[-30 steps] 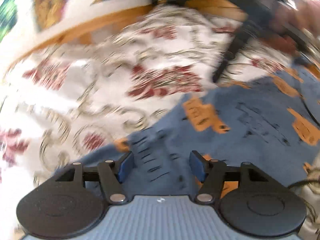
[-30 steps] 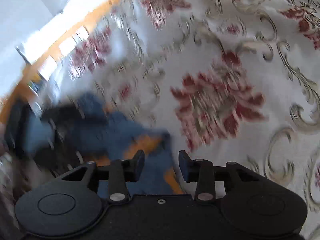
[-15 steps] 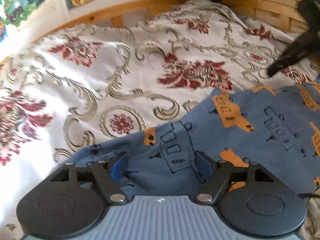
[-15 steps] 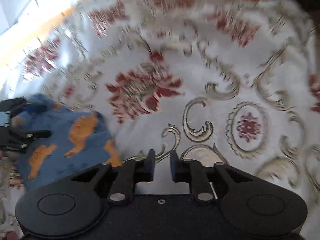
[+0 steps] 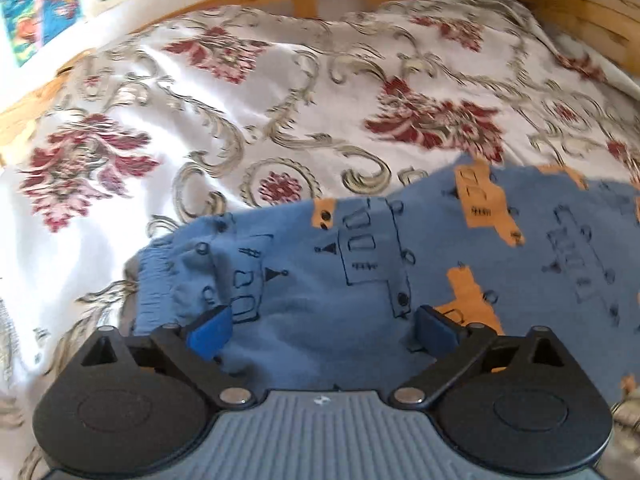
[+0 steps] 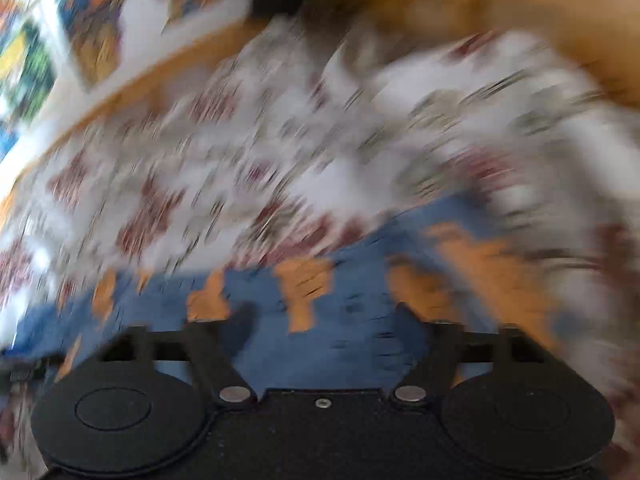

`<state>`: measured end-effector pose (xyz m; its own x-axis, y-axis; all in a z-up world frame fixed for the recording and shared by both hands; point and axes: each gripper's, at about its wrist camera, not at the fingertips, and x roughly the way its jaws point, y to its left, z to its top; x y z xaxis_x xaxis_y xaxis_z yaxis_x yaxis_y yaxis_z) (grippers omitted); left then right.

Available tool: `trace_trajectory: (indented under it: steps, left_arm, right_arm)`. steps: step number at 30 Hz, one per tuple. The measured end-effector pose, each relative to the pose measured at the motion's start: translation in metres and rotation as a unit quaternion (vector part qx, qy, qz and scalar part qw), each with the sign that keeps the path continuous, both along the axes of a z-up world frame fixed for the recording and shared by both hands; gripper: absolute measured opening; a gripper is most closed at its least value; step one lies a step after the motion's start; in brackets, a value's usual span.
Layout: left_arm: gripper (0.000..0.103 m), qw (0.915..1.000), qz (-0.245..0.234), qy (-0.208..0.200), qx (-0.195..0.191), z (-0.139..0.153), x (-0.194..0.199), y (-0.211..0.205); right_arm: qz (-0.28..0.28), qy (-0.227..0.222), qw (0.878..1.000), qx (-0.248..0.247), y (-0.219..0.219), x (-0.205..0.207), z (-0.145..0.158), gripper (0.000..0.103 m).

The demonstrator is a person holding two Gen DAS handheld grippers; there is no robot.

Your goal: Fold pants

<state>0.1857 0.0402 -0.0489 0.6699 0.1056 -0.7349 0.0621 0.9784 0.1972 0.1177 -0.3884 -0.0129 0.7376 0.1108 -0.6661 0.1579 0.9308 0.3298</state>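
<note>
Your left hand-held gripper (image 5: 322,330) is wide open over the blue pants (image 5: 360,280) on the bed (image 5: 280,100). Your right hand-held gripper (image 6: 324,320) is open too, holding nothing.

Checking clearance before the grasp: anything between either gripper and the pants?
Nothing visible. The left gripper is open right over the blue pants near the waistband, with only fabric between its fingers. The right gripper is also open above the pants; that view is motion-blurred, but nothing else shows on the floral bedspread.
</note>
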Motion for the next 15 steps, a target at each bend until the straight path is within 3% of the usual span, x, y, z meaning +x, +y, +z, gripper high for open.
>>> trace_trajectory:
  steps: [4,7,10,12,15]
  left_arm:
    - [0.1,0.9986,-0.023,-0.039,-0.028,0.024,-0.011,-0.034]
    - [0.1,0.9914,-0.087,-0.056,-0.08,0.04,-0.01,-0.077]
    - [0.1,0.9737,-0.183,-0.047,-0.128,0.05,0.001,-0.136]
    - [0.1,0.9576,-0.25,-0.034,-0.139,0.054,0.011,-0.177]
    - [0.097,0.9326,-0.331,-0.016,-0.144,0.057,0.026,-0.231]
  right_arm:
    - [-0.079,-0.042,0.996,0.01,-0.02,-0.052,0.01,0.096]
    - [-0.124,-0.052,0.988,0.082,-0.041,-0.077,-0.005,0.096]
    - [-0.163,-0.058,0.973,0.151,-0.067,-0.088,-0.018,0.094]
    - [-0.186,-0.059,0.961,0.198,-0.082,-0.088,-0.031,0.089]
    - [-0.212,-0.062,0.953,0.21,-0.089,-0.087,-0.04,0.084]
